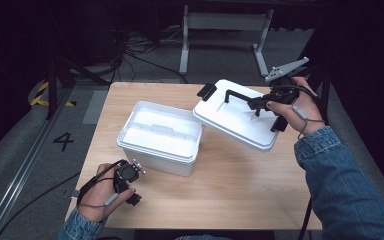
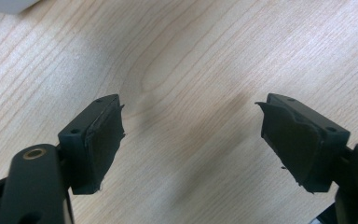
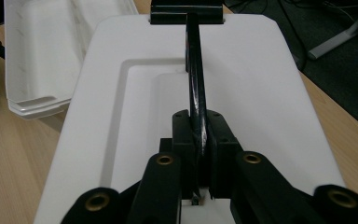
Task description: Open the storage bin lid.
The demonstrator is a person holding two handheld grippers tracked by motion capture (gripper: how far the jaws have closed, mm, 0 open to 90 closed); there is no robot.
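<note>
Two tools (right (image 3: 199,140), left (image 2: 191,140)), one lid (image 1: 240,120), one box (image 1: 157,142).

Bright overhead light on the wooden table (image 1: 230,170), dark surroundings, soft shadows under the jaws, near gripper parts blurred.

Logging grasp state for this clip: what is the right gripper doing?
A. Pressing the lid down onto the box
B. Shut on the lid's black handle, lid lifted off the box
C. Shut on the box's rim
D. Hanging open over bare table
B: the right gripper has its jaws closed on the handle of the lid, which is tilted beside the open box.
</note>
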